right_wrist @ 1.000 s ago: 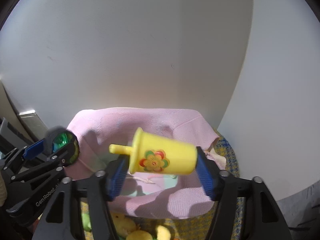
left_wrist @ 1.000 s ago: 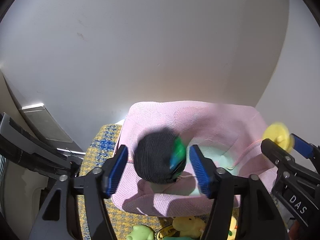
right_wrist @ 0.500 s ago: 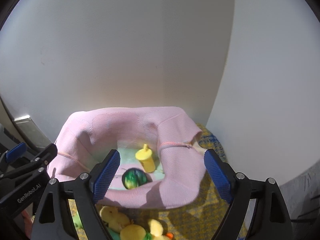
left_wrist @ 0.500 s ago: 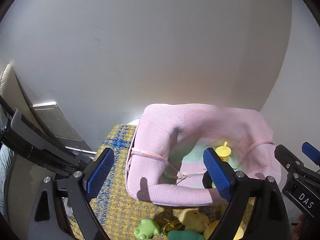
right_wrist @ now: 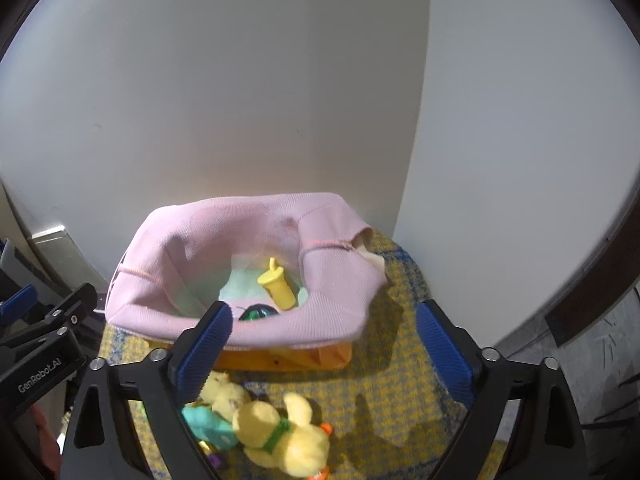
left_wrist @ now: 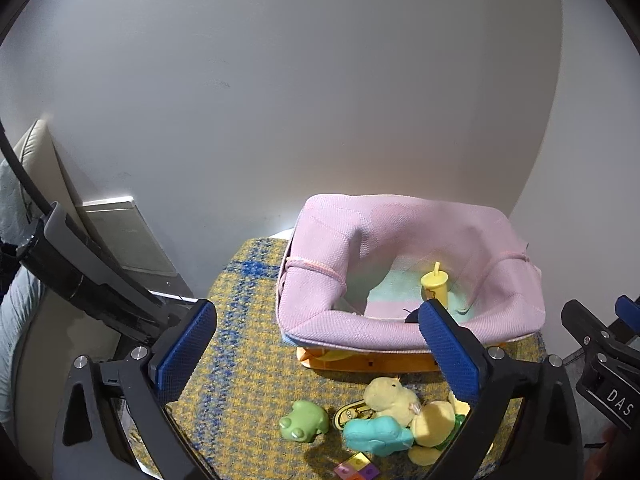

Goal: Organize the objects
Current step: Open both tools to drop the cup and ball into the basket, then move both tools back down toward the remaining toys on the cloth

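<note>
Pink knitted fabric basket with a pale green floor sits at the far edge of the counter, which is covered in yellow-and-blue woven cloth, close to the white wall. An orange base shows under the basket's near wall. Inside the basket: a yellow plastic toy cup with a straw, upright in the left wrist view, tilted in the right wrist view; beside it a dark ball with green patches, mostly hidden by the near wall.

Left gripper: blue-padded fingers spread wide, having just been opening, nothing between them. It hovers over the counter, short of the basket. Right gripper: fingers likewise wide, having just been opening, nothing gripped; the basket's near wall is seen between them further off.

On the counter's near side, in front of the basket, a loose cluster: a green rubber frog, a teal rubber animal, a pale yellow plush animal, a yellow plush duck with a green collar and orange beak, and a small purple-and-yellow tile. The cluster items touch one another; the frog lies just apart to the left.
</note>
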